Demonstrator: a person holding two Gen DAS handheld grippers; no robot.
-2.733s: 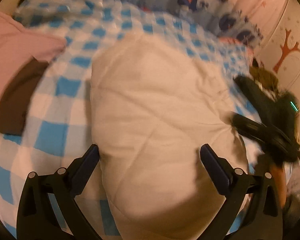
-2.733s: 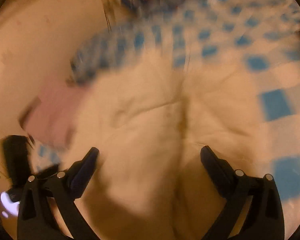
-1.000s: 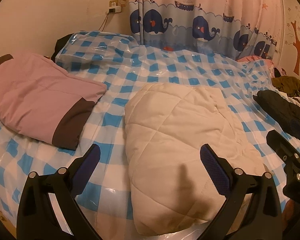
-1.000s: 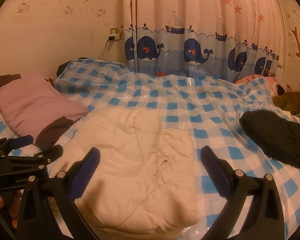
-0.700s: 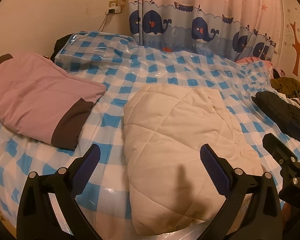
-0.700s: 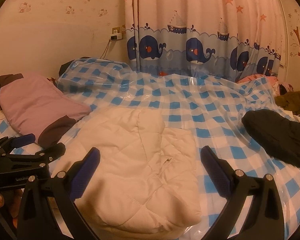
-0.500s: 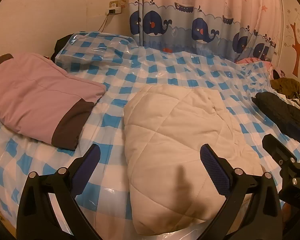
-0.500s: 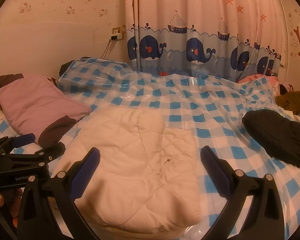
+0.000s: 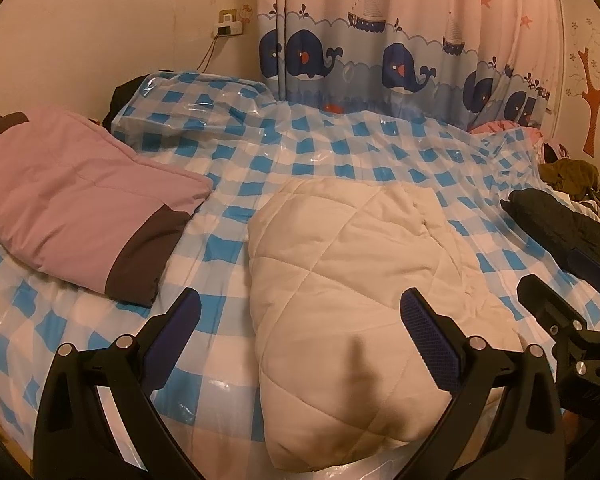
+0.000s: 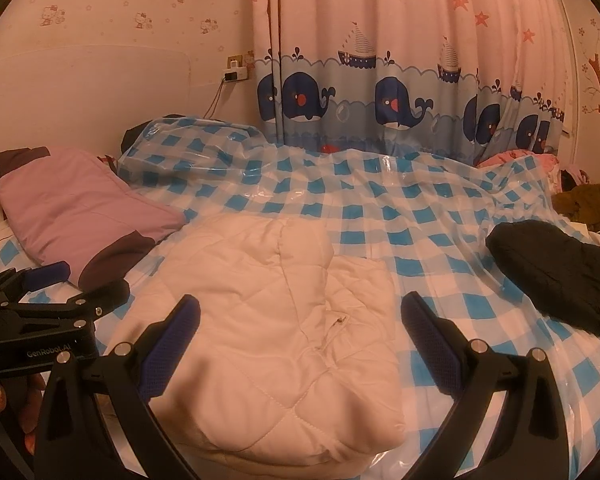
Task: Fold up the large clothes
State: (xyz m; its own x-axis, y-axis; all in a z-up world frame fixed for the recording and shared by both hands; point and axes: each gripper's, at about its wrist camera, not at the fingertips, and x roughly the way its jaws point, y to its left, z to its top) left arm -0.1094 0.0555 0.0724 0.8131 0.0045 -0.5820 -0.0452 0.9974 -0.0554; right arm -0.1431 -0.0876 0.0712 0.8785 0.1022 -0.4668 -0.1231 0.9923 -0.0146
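Bed (image 9: 340, 152): covered by a glossy blue-and-white checked plastic sheet (image 10: 380, 200), wrinkled toward the whale curtain (image 10: 380, 92).

Cream quilted jacket (image 9: 348, 280): taken as landmark. It lies folded into a compact bundle at the near edge of the bed, its near end just at the edge. Nothing is gripped.

Pink and brown garment (image 9: 80, 200): folded, left of the cream jacket, apart from it. Black garment (image 10: 556, 272): right of the cream jacket, apart, apparently unfolded; judged the likely next piece.

Left gripper (image 9: 300, 328): held above the near left part of the cream jacket, jaws wide, nothing between them. Right gripper (image 10: 300, 328): held above the near middle of the cream jacket, jaws wide, empty.

Risks, as judged:
- The sheet appears slick. A nudge at the near end could slide the bundle off the bed edge.
- The padding looks springy, so the top flap near the small cord (image 10: 336, 326) may lift open if not pressed.
- If the black garment is dragged across, the cream bundle could be caught and the fold undone.
- A pinch of sheet with cloth would pull the plastic and shift all three garments.
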